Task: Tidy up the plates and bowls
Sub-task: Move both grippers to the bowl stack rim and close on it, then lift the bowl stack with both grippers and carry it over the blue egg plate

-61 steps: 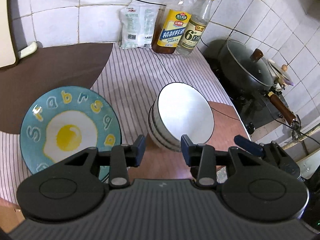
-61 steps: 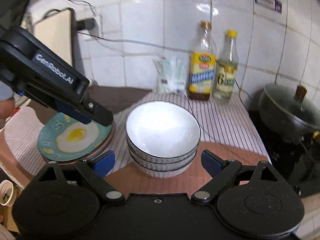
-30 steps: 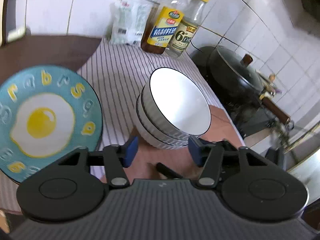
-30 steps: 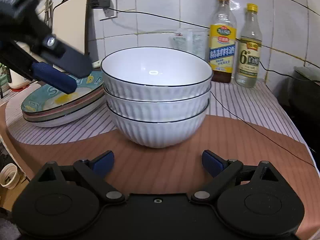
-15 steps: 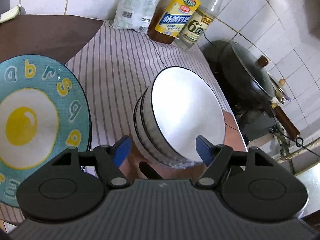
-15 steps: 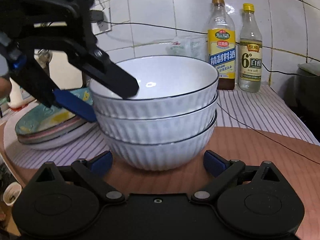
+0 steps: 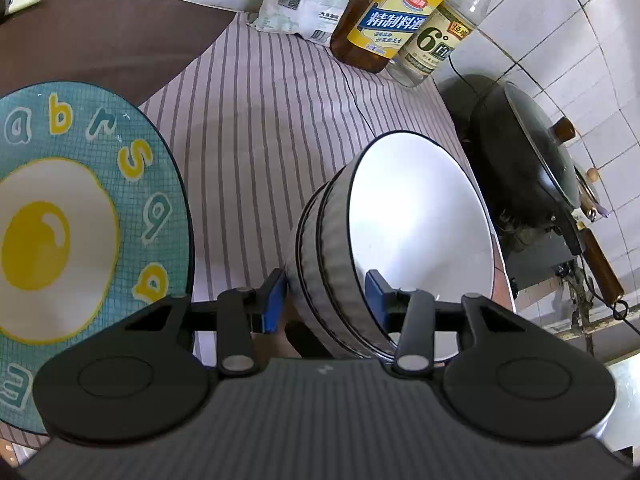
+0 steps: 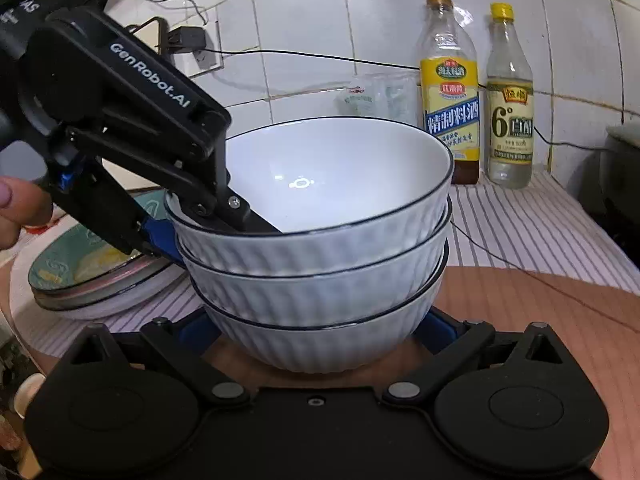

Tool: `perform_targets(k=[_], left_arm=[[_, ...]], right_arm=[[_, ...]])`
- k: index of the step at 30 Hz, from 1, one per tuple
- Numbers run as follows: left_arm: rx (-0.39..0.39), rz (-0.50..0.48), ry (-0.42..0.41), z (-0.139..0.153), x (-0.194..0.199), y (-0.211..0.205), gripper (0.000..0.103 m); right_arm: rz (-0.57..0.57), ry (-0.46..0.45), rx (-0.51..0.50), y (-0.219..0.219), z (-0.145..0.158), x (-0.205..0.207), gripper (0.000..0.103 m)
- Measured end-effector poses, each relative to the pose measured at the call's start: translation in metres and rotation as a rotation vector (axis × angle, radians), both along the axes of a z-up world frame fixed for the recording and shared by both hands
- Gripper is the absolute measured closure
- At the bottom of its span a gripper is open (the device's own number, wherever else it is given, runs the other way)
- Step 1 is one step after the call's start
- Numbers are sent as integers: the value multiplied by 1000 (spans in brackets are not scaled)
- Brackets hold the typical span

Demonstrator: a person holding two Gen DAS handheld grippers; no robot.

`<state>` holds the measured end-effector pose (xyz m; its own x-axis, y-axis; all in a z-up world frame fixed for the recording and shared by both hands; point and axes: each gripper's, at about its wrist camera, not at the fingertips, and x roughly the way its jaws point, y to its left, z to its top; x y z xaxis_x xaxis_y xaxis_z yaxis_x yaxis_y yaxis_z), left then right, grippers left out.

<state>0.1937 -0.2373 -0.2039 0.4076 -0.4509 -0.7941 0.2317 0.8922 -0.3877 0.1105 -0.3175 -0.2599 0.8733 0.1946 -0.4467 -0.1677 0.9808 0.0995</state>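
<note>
Bowls: three white ribbed bowls [image 8: 320,264] with thin dark rims sit nested in one stack on the brown mat [image 8: 540,320], right of the plates.
Top bowl: the top bowl [image 7: 416,248] is empty, its inside plain white.
Left gripper: the left gripper [image 7: 326,300] straddles the near wall of the stack, one blue pad inside the top bowl and the other outside. Its jaws have just been closing with that wall between them. In the right wrist view the pads appear to press on the rim, though the outer one is partly hidden.
Right gripper: the right gripper [image 8: 316,330] sits low at the base of the stack, jaws spread wide, one blue pad at each side of the bottom bowl; whether they touch it I cannot tell.
Plates: a teal plate [image 7: 80,216] with a fried-egg picture and letters lies on top of a low pile of plates on the striped cloth [image 7: 272,128], just beside the bowls.
Hand: a person's fingers [image 8: 20,208] hold the left gripper's handle.
Background: two bottles [image 8: 476,92] stand against the tiled wall; a lidded wok [image 7: 532,160] sits to the right.
</note>
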Motion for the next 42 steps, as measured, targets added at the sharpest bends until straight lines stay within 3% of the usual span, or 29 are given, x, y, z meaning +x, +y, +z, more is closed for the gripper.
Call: perform_targets(k=[10,23,29,32,42], left_arm=[[-14,2,-7,-3,0,2,62],[46,-49,-69,1,-10,-7,61],[29,-53,-51,1,-7,-4,61],[28,-74,-79,4,-9,-2,61],[-11,-54,-136,39,-17,29,61]], right_arm=[[-11,0,16,1,-2,4,1],[-46,38,28,5,2,3,2],[-43,41,10,6,5,0,2],[-48,32,1,7,8,0,2],[-16,-2,-50,34,42,6,2]])
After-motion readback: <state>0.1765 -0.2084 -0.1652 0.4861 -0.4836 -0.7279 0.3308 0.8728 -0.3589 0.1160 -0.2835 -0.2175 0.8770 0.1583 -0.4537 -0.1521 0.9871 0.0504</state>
